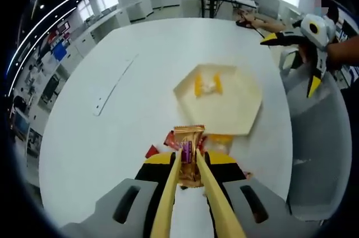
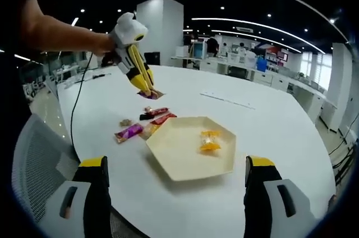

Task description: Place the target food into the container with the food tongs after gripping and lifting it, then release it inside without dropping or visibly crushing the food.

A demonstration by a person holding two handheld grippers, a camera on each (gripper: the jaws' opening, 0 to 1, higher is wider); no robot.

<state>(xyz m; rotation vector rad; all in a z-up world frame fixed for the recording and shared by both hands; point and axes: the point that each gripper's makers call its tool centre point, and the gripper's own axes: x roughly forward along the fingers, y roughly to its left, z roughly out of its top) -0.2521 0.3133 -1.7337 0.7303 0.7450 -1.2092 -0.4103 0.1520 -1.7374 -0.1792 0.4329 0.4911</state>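
Left hand-held gripper [image 1: 189, 162]: squeezes food tongs [image 1: 196, 193], whose tips pinch a wrapped candy [image 1: 188, 151] lifted above the worktop [image 1: 112, 137].
Right hand-held gripper [image 2: 176, 193]: jaws spread wide, holding nothing.
Container [image 1: 238, 109]: hexagonal tray just beyond, yellow sweet [image 2: 210, 141] inside.
Risk: the slick wrapper could slip from the narrow tips mid-carry; squeezing harder might crush it.
Risk: releasing early would land it among loose sweets [image 2: 143, 123].

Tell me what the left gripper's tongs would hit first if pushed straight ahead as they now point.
Likely the hexagonal plate. The left gripper holds tongs shut on a wrapped snack, raised above loose snacks on the table. The plate's near rim lies straight ahead, though height is unclear.
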